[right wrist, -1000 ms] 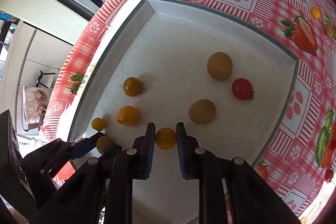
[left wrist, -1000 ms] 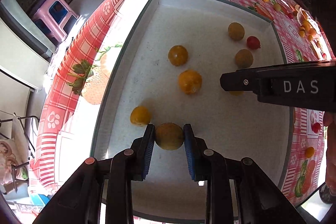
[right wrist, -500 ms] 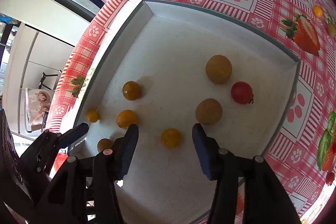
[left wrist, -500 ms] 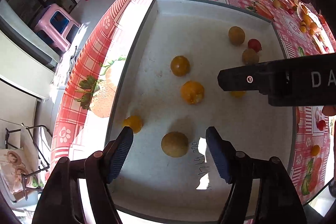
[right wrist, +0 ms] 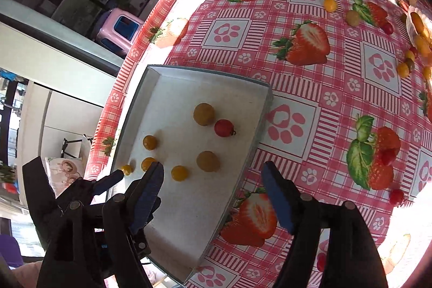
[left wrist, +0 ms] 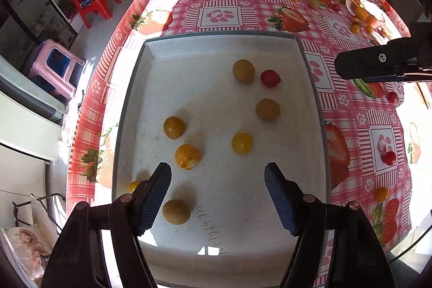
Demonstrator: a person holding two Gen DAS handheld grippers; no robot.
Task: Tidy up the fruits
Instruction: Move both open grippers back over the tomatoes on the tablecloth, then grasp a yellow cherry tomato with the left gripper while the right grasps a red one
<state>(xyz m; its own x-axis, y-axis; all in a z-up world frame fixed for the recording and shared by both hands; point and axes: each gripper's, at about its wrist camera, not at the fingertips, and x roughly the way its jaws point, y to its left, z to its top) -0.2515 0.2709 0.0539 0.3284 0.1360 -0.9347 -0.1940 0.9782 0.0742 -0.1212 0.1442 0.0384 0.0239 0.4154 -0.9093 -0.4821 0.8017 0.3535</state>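
Both grippers, left gripper (left wrist: 217, 196) and right gripper (right wrist: 212, 195), have released fruit into the tray (left wrist: 216, 38) and are gaping empty; loose fruits risk rolling together.

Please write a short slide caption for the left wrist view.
Open left hand-held gripper above a shallow white rectangular tray holding yellow fruits and one small red tomato.
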